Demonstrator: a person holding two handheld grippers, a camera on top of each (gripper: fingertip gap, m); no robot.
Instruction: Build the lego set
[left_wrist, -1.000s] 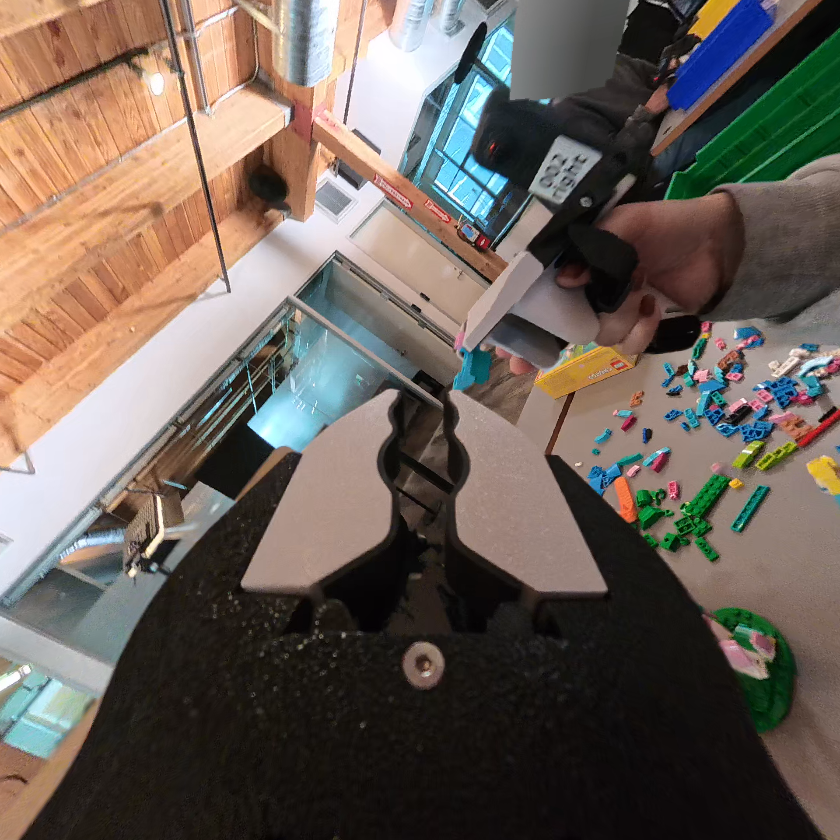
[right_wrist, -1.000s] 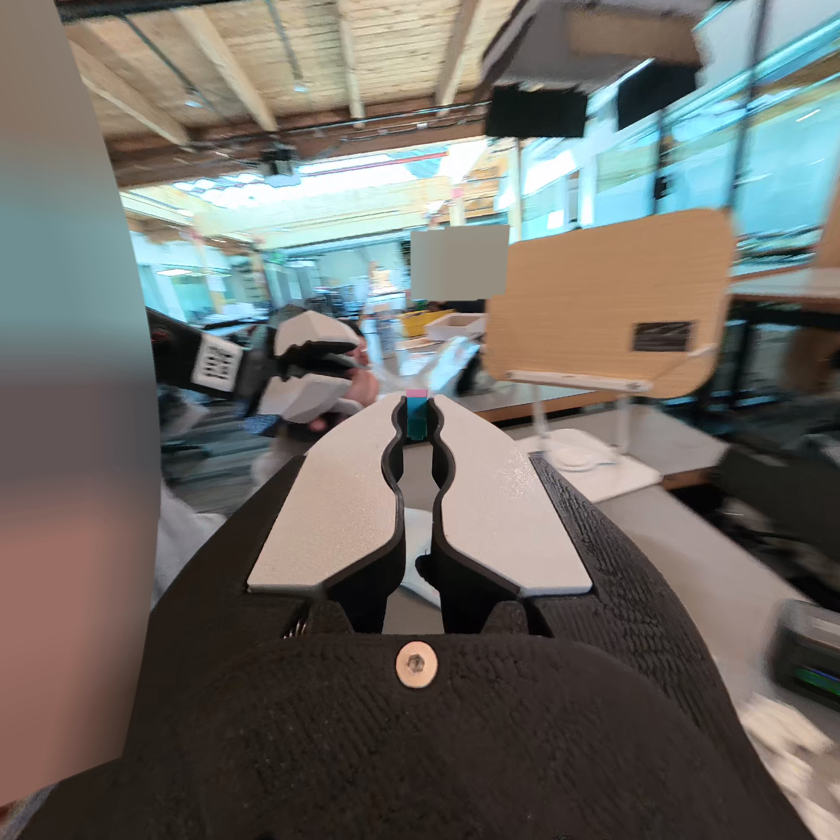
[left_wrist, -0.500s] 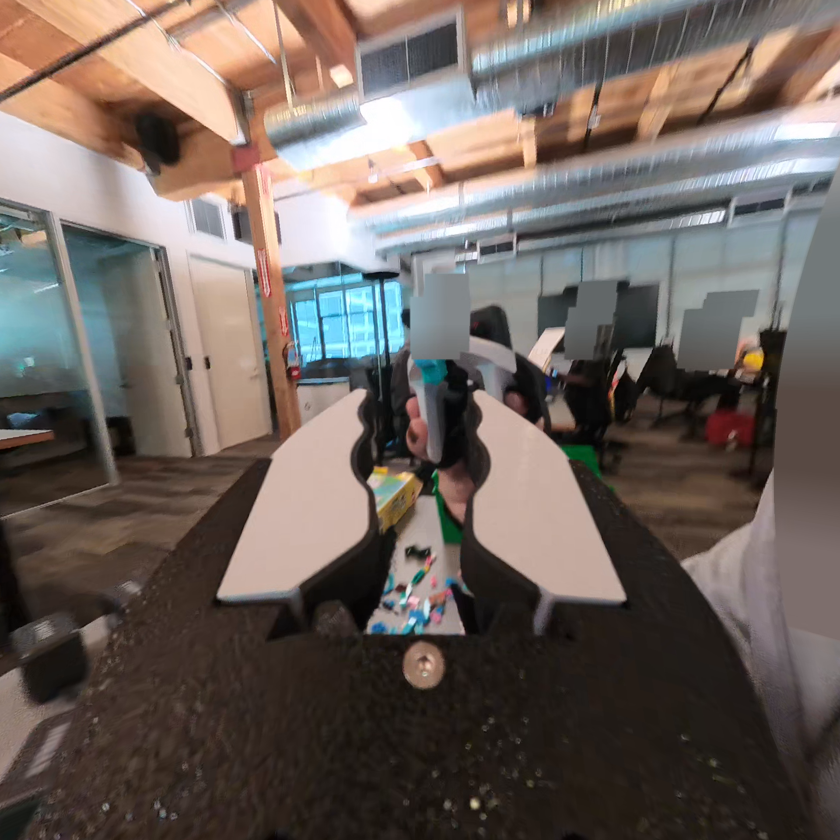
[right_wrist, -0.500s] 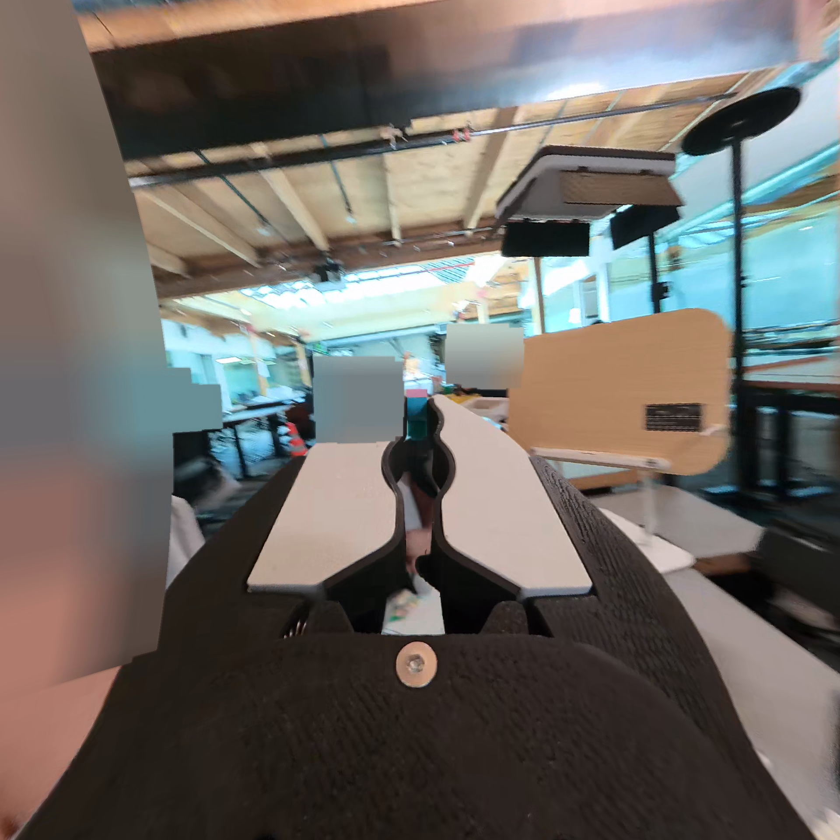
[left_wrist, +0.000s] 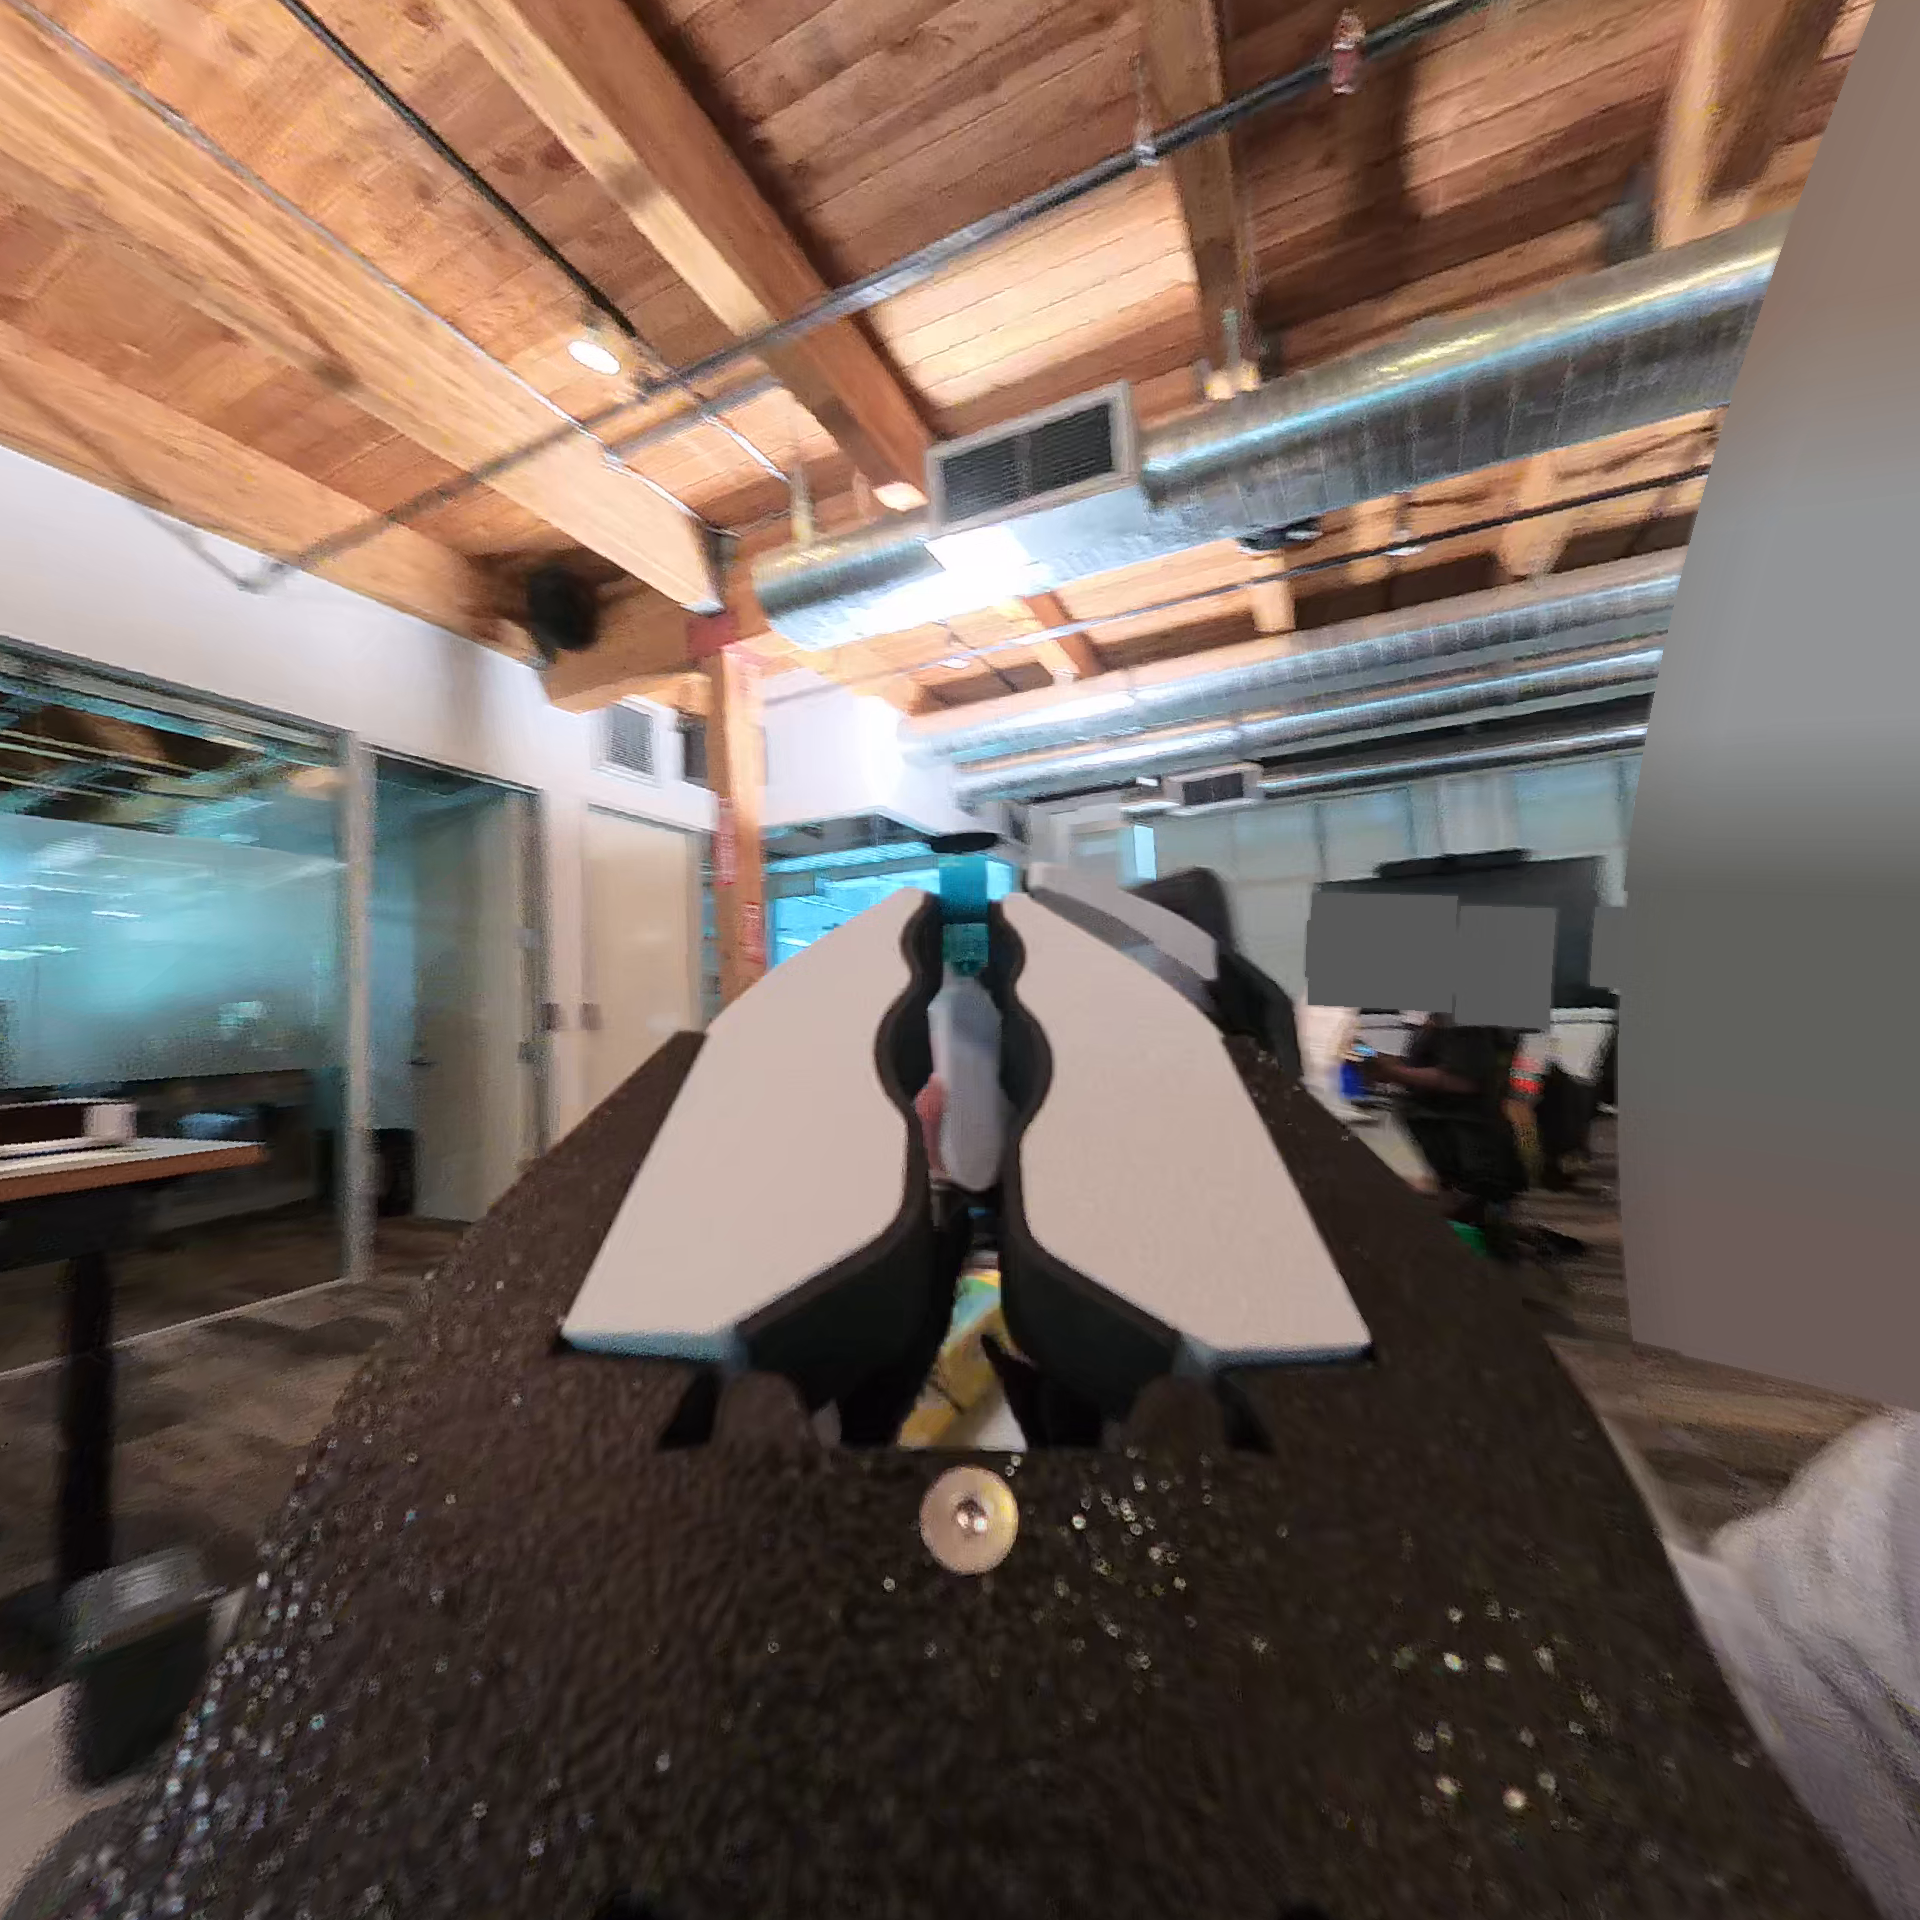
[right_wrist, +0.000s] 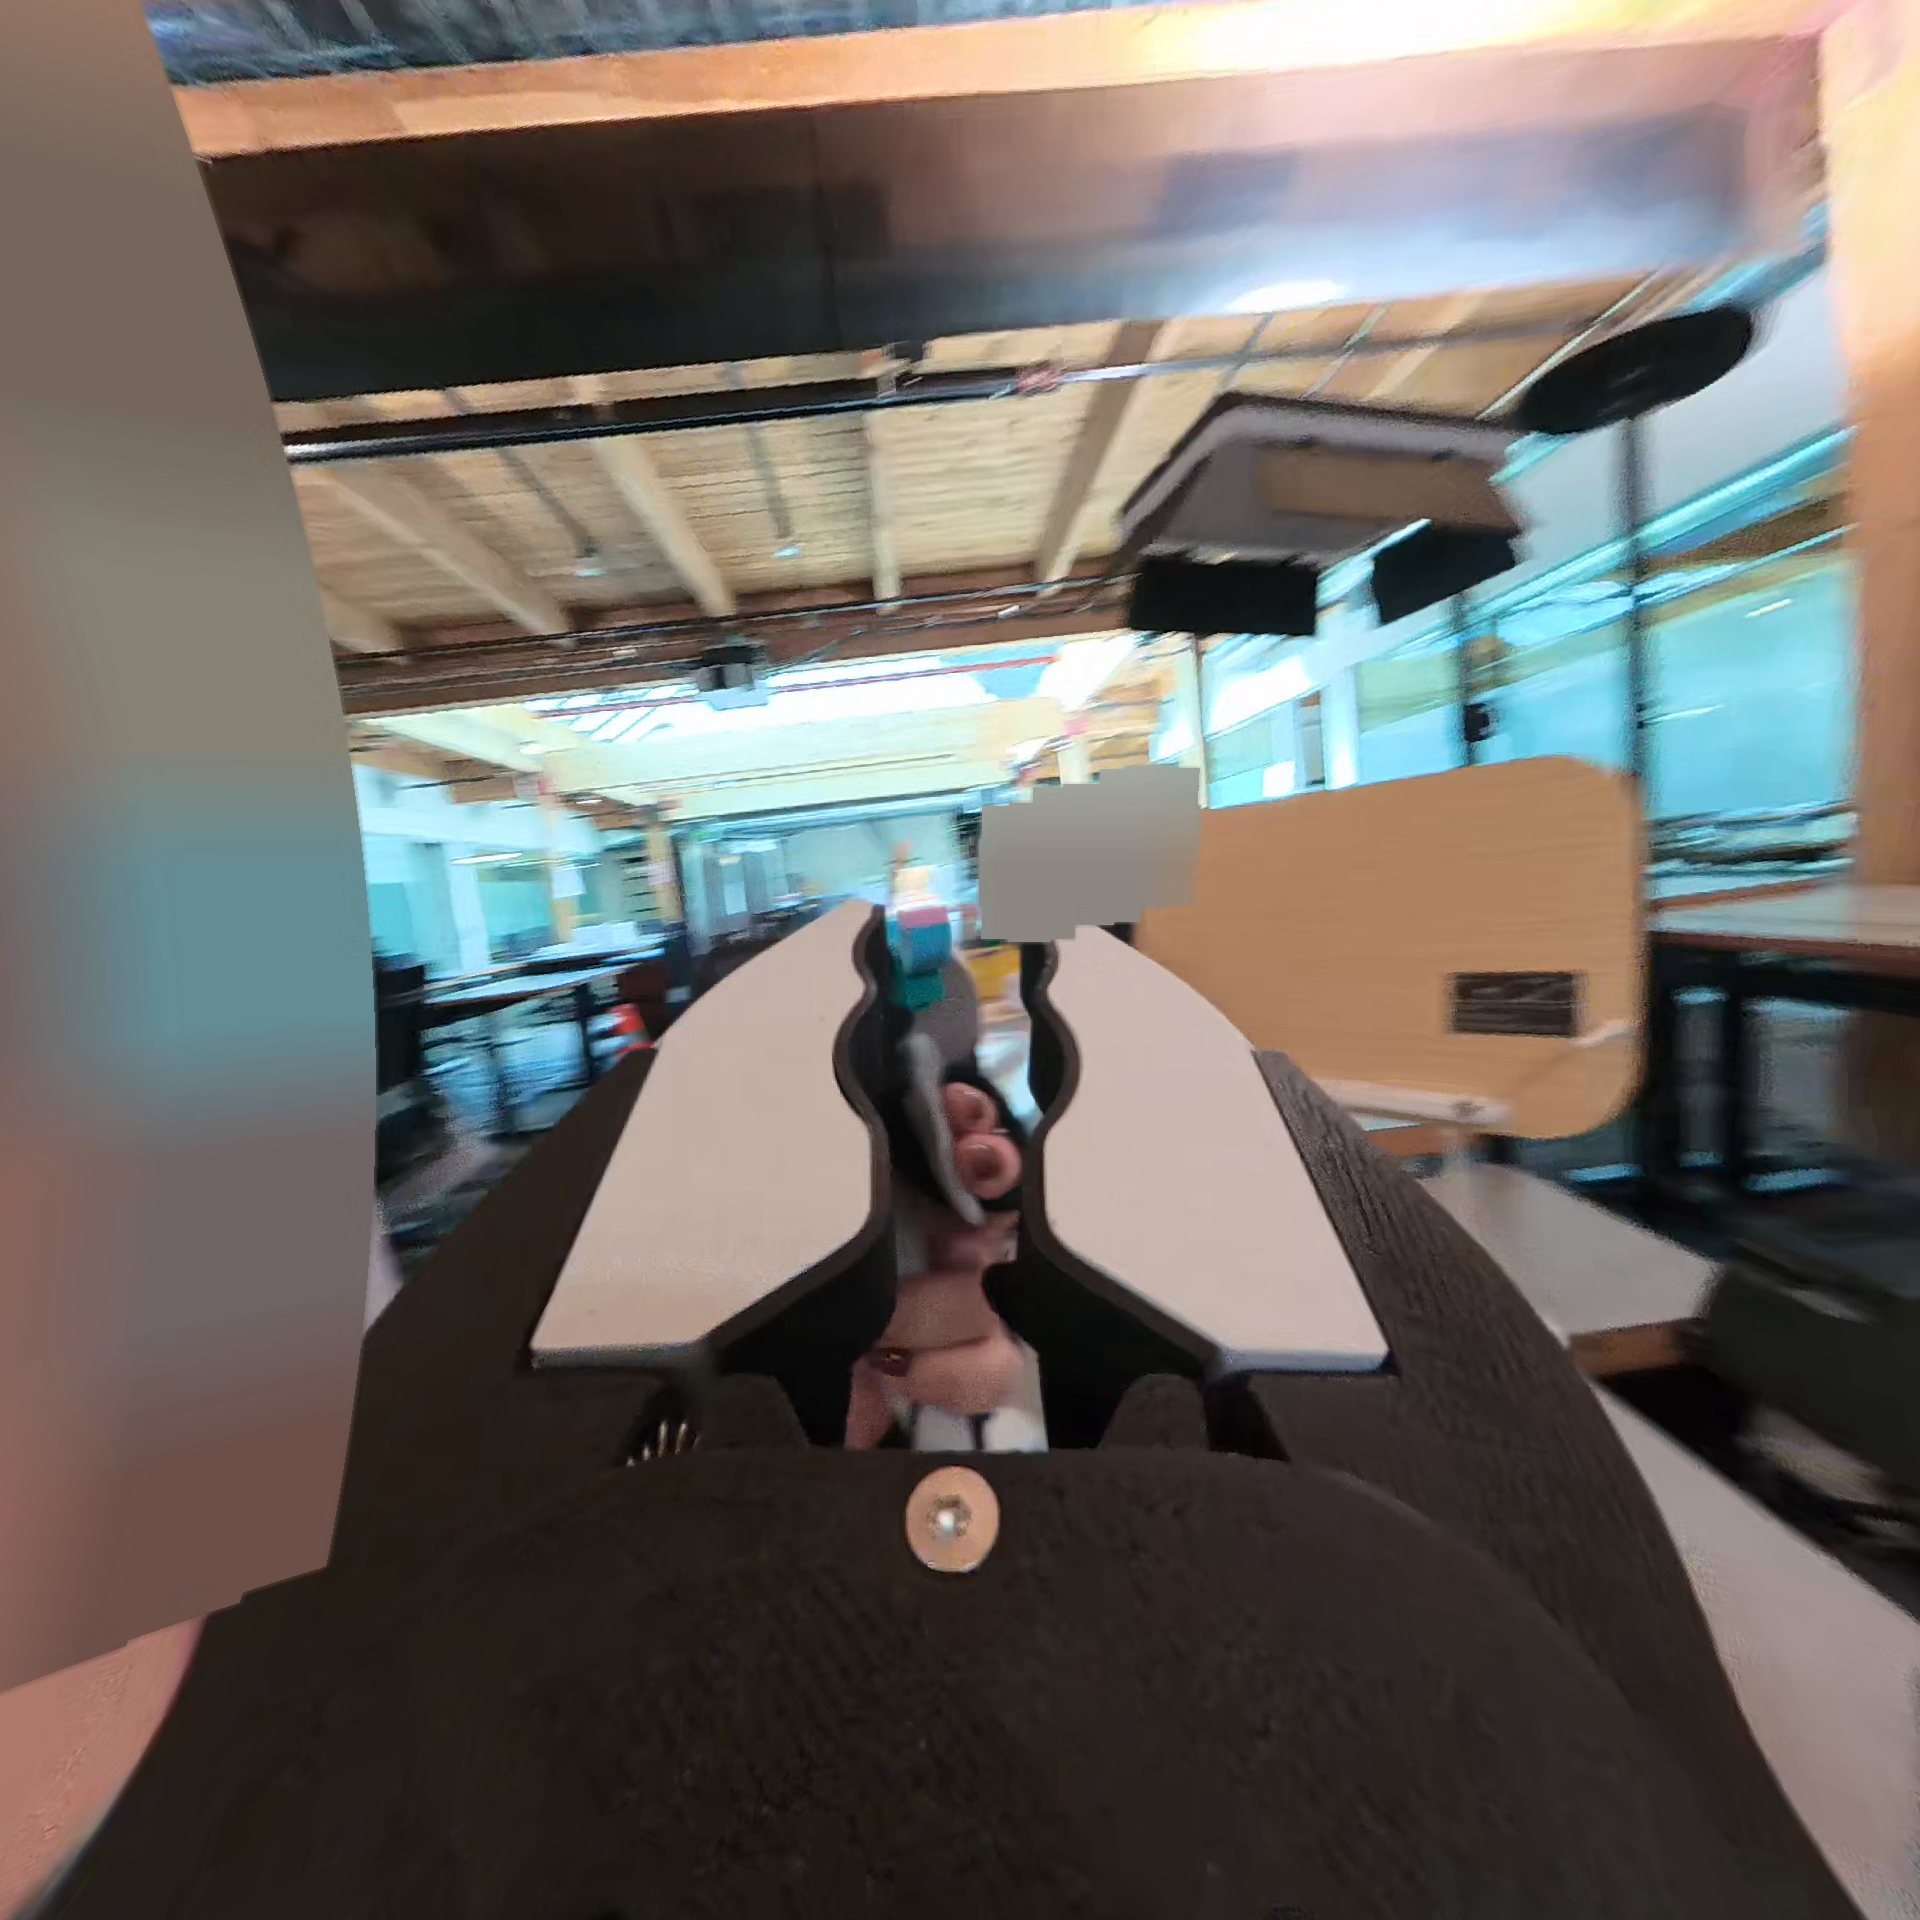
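A small teal and pink lego piece (left_wrist: 961, 914) sits between the tips of my left gripper (left_wrist: 964, 916), which is shut on it. One white finger of the right gripper (left_wrist: 1127, 930) shows just behind and to the right of the left tips. In the right wrist view the same piece (right_wrist: 920, 956) stands close to the left fingertip of my right gripper (right_wrist: 956, 935), whose jaws stand apart and hold nothing. The left gripper's grey fingers (right_wrist: 935, 1049) and the hand (right_wrist: 977, 1143) holding it show through that gap. Both grippers are raised in the air, facing each other.
A grey table (right_wrist: 1558, 1247) lies at lower right, with a wooden chair back (right_wrist: 1403, 935) behind it. A desk (left_wrist: 104, 1153) stands at left. A yellow box (left_wrist: 961, 1351) shows below through the left jaws. A person (left_wrist: 1455, 1101) stands far off.
The right gripper, shut on the teal piece before, has opened. The left gripper has swung up from the table, moved onto the piece and closed on it.
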